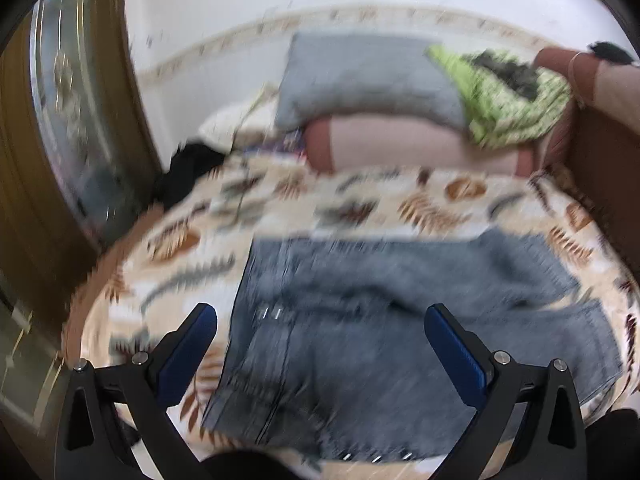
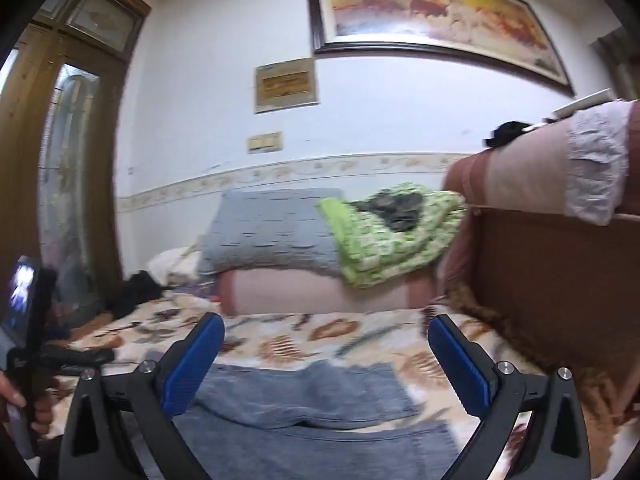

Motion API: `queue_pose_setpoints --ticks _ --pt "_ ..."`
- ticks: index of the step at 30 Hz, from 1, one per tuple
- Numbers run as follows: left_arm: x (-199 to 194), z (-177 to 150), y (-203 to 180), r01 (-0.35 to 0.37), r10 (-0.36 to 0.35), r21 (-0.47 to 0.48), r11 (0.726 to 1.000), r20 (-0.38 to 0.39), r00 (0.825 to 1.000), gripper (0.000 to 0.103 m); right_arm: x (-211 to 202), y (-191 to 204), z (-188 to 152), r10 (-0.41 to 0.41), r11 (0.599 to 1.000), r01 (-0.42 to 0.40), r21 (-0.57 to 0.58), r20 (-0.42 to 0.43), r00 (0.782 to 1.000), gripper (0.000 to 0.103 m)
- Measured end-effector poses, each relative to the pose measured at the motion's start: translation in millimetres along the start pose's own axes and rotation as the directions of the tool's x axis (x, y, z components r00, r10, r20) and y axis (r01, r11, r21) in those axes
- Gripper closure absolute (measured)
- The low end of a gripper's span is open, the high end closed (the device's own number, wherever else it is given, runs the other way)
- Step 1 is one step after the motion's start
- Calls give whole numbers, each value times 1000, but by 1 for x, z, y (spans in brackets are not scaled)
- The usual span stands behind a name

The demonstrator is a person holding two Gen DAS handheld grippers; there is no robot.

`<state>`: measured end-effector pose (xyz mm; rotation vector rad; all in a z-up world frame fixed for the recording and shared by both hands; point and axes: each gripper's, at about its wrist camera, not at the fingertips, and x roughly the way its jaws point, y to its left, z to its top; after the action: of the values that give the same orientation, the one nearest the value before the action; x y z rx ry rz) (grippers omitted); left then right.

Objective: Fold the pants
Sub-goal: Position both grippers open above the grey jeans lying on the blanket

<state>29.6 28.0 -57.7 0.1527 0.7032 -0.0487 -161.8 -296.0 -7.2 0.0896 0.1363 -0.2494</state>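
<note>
Pants: blue jeans (image 1: 400, 320) lie flat on the bed cover (image 1: 360, 204), partly folded; long axis runs left to right in the left wrist view, 1 leg end toward the right.
Left gripper (image 1: 320, 320): jaws wide apart, above the jeans, nothing between the pads.
Right gripper (image 2: 326, 344): jaws wide apart, empty, jeans (image 2: 304, 400) below it.
Writing: a small framed notice (image 2: 286, 85) on the wall, not readable.
Around: grey pillow (image 2: 272, 236), green blanket (image 2: 396, 236), big painting (image 2: 436, 16), wooden door (image 2: 72, 160).
In the way: nothing lies on the jeans.
</note>
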Motion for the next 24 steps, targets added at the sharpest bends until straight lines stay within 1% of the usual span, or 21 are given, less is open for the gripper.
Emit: queue_pose_setpoints --ticks 2,4,5,8,9,11,14,15,19,24 --pt "16 -12 13 -12 11 -19 1000 -63 998 0 8 -20 -5 -36 999 37 33 -58 998 0" --pt "32 -24 28 -47 40 -51 998 -126 991 0 18 -39 -16 -61 994 71 83 -124 990 0" --pt "36 -29 32 -59 49 -63 996 -138 989 0 23 -45 -23 -67 991 85 104 -159 985 0" --pt "46 -36 51 -102 82 -112 989 -171 982 0 49 -60 -43 -29 982 81 172 -283 959 0" --pt "47 -35 56 -111 89 -126 986 -169 982 0 54 -61 -47 -18 981 75 180 -303 953 0" --pt "45 -31 62 -124 102 -135 983 -158 982 0 59 -53 -61 -2 983 63 173 -329 944 0" --pt "43 -25 65 -160 145 -125 979 -124 982 0 63 -41 -70 13 990 37 137 -350 937 0" --pt "44 -23 65 -164 149 -121 979 -122 981 0 64 -37 -71 16 991 31 127 -353 936 0" --pt "48 -17 64 -148 133 -123 981 -119 984 0 70 -17 -70 26 993 17 116 -364 931 0" --pt "46 -14 54 -122 111 -103 987 -109 988 0 79 -8 -69 35 993 8 114 -374 927 0"
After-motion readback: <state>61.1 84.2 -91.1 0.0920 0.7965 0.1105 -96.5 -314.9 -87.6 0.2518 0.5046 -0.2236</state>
